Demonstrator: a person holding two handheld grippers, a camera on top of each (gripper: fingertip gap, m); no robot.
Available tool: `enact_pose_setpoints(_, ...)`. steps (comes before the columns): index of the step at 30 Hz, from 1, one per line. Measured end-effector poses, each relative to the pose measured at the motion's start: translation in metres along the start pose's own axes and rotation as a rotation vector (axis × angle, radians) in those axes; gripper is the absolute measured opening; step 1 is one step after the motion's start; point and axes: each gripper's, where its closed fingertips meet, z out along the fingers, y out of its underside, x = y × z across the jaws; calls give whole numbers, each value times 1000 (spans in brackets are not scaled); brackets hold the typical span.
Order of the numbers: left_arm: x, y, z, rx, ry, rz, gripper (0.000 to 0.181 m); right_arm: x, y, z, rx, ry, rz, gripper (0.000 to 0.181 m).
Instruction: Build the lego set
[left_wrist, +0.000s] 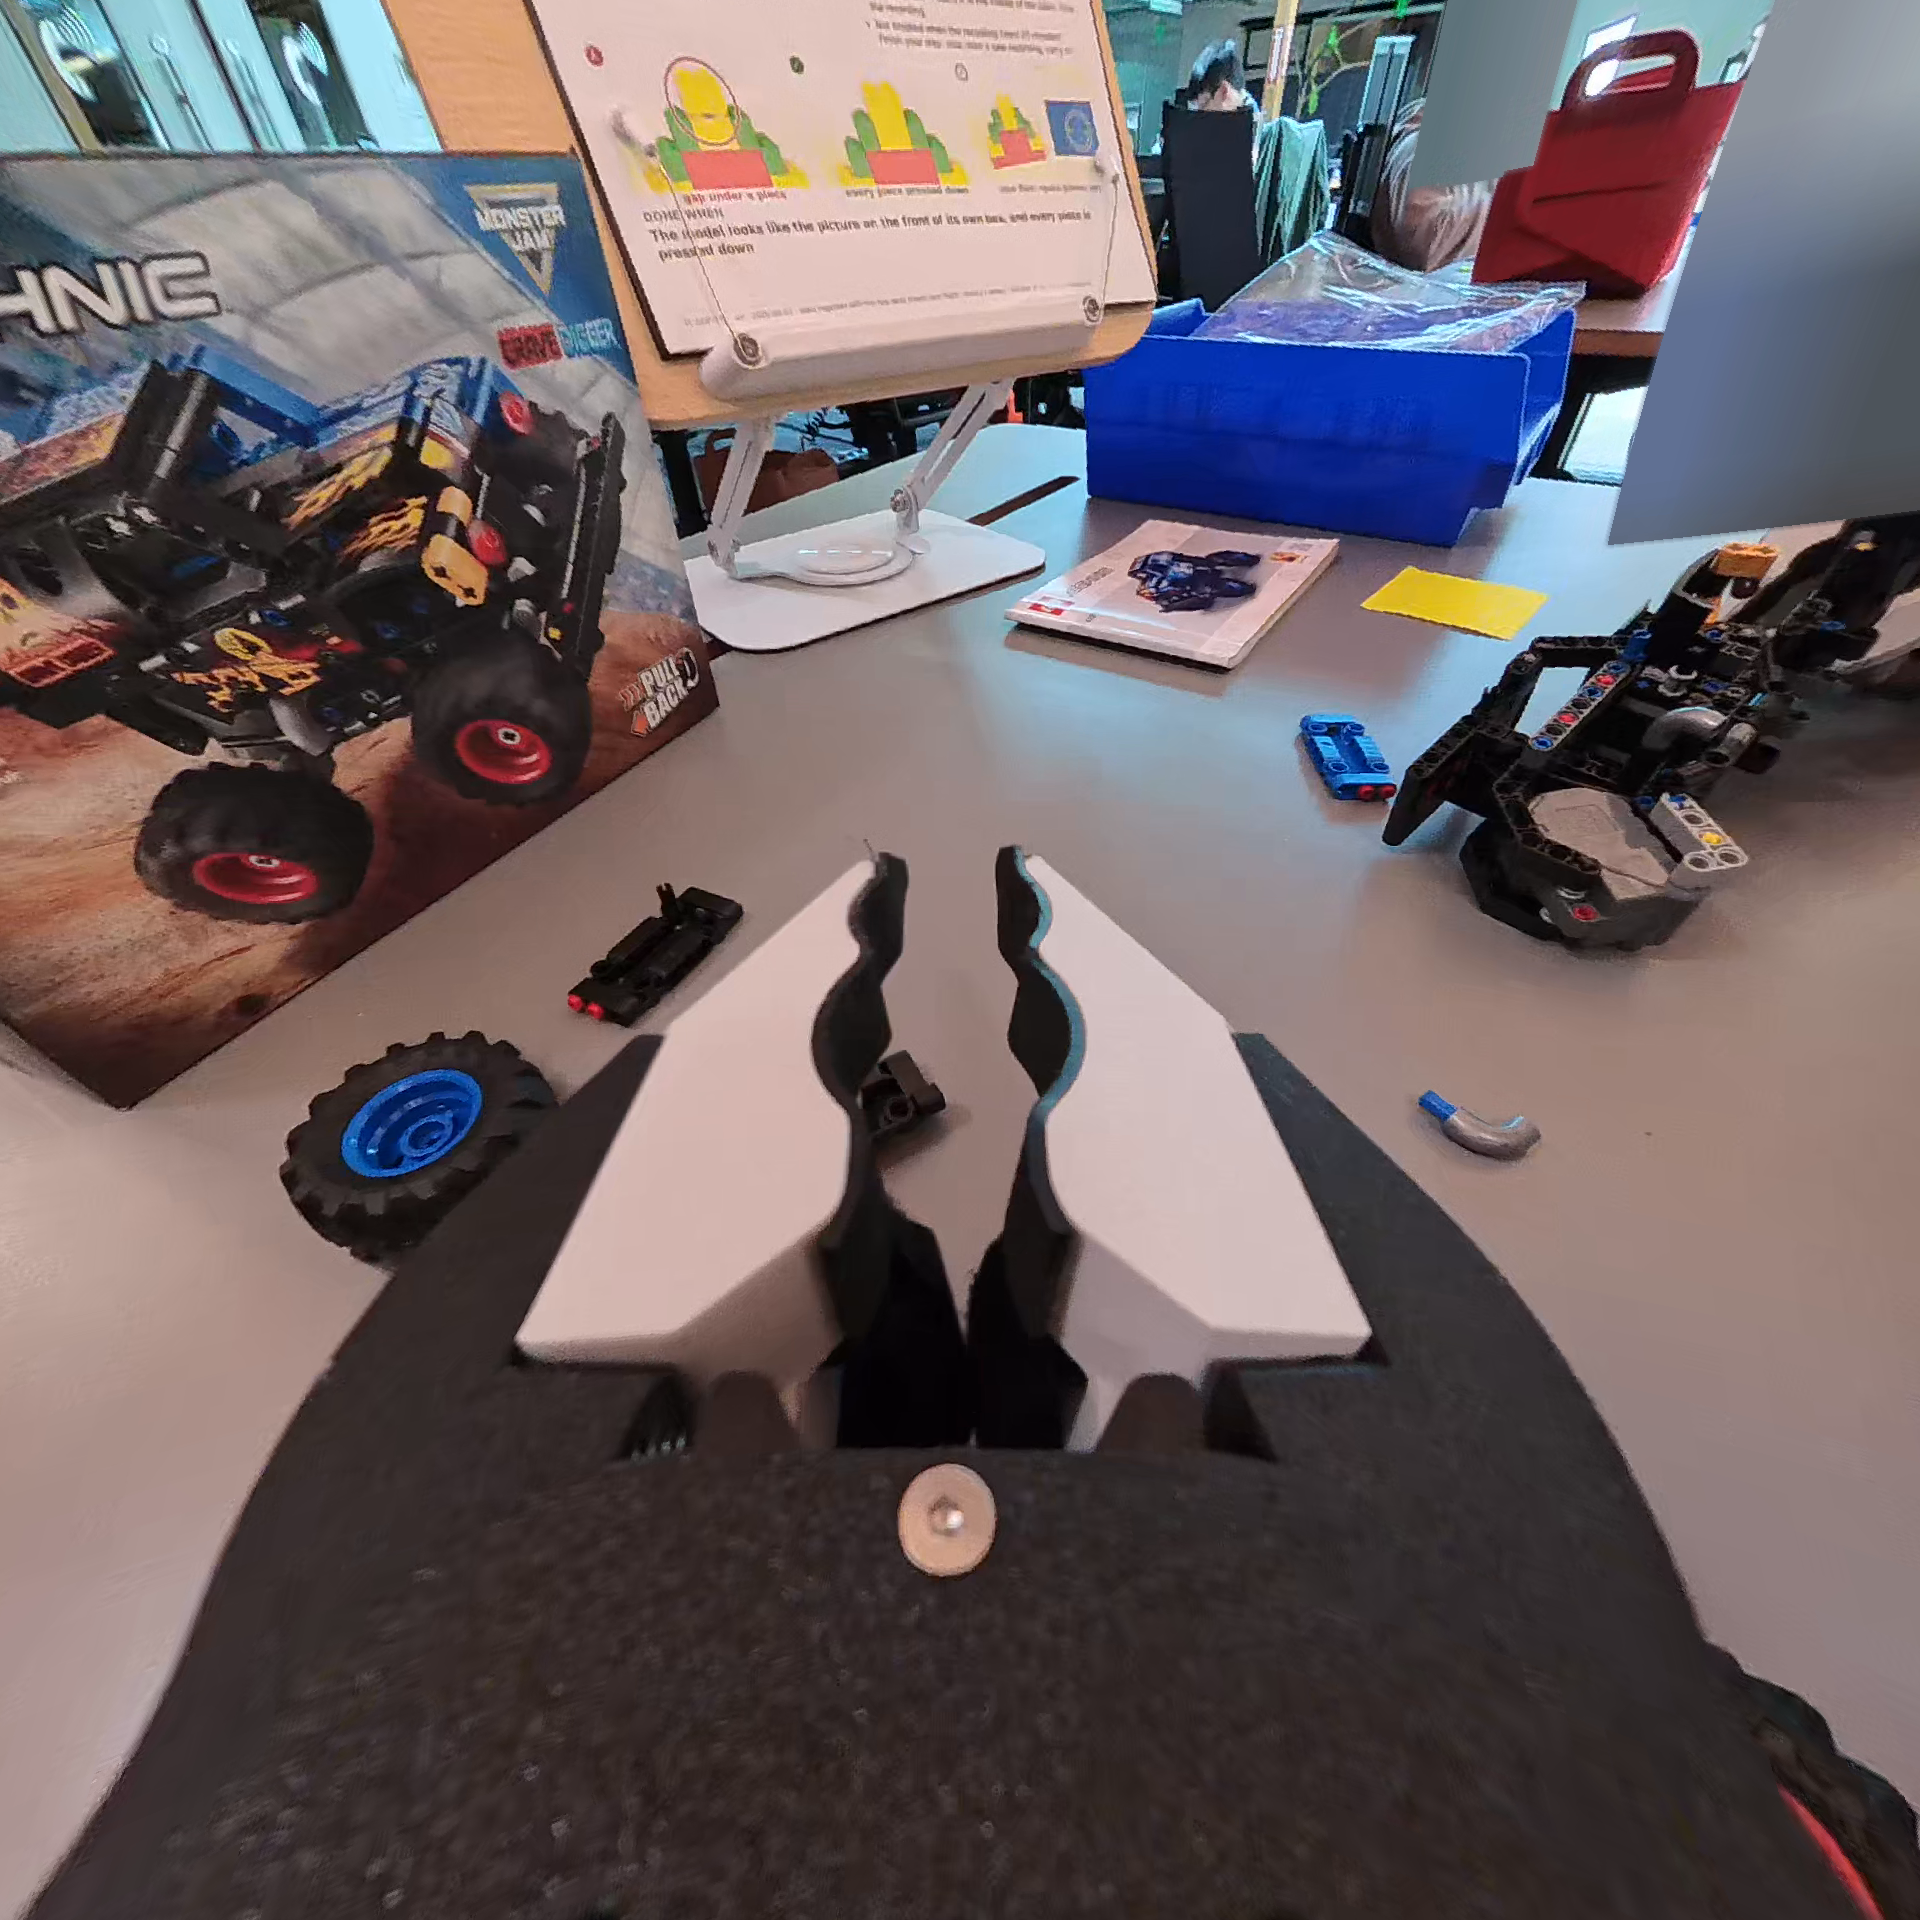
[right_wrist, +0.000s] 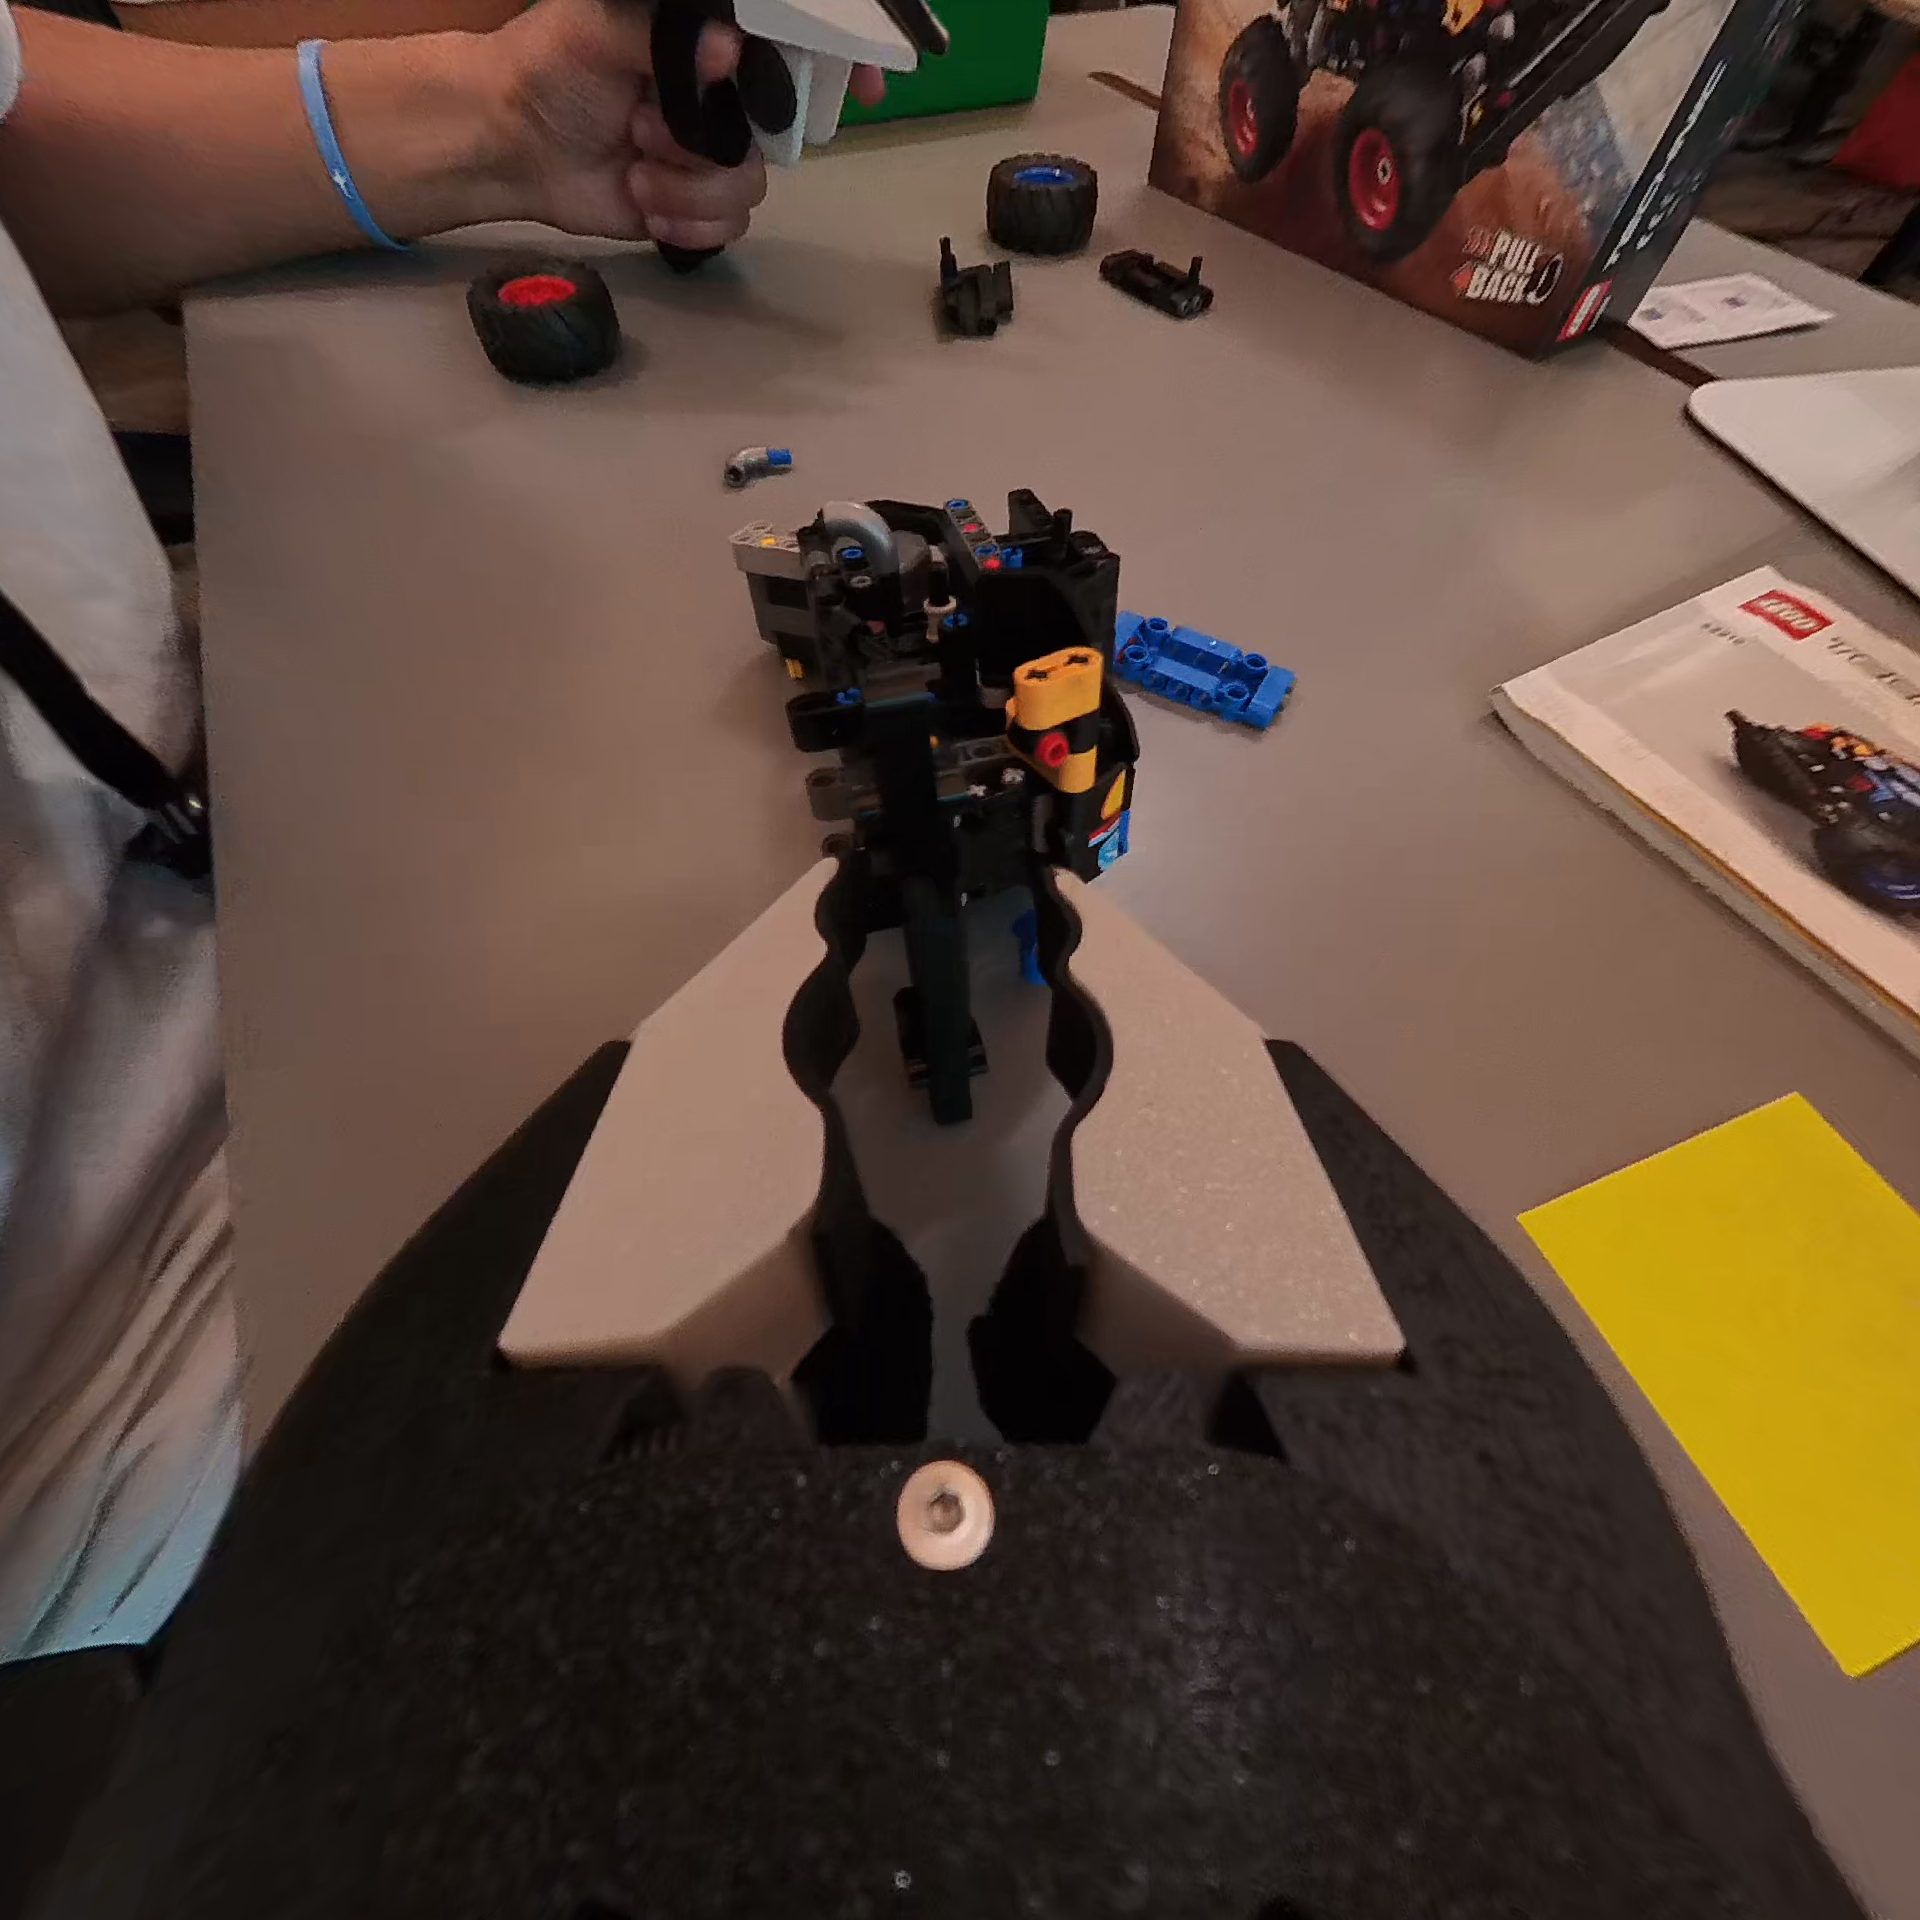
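My right gripper (right_wrist: 945, 883) is shut on the near end of a black brick-built truck chassis (right_wrist: 935, 665) with a yellow part. The chassis also shows in the left wrist view (left_wrist: 1579, 769), with its far end resting on the grey table (right_wrist: 468, 831). My left gripper (left_wrist: 948, 862) is open and empty, low over the table. A small black connector (left_wrist: 902, 1096) lies on the table between its fingers. A black piece with red pins (left_wrist: 655, 951) and a blue-hub wheel (left_wrist: 416, 1132) lie just to its left.
A blue plate (right_wrist: 1200, 665) and a grey elbow piece (right_wrist: 756, 462) lie by the chassis. A red-hub wheel (right_wrist: 542, 317) sits far left. The toy box (left_wrist: 291, 582), document stand (left_wrist: 862, 582), blue bin (left_wrist: 1320, 416), booklet (right_wrist: 1745, 769) and yellow note (right_wrist: 1766, 1340) ring the table. There is about 35 centimeters between the tips of the two grippers. The blue plate (right_wrist: 1200, 665) lies some 12 centimeters from my right tips, 25 centimeters from my left tips. The left camera catches it too, in the left wrist view (left_wrist: 1357, 741).
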Motion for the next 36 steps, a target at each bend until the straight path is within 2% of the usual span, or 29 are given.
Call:
enact_pose_setpoints(14, 2, 19, 13, -137, 15, 0, 17, -4, 12, 8, -96, -100, 77, 31)
enact_pose_setpoints(36, -1, 23, 15, -164, 18, -25, 17, -7, 20, 12, -157, -129, 85, 28)
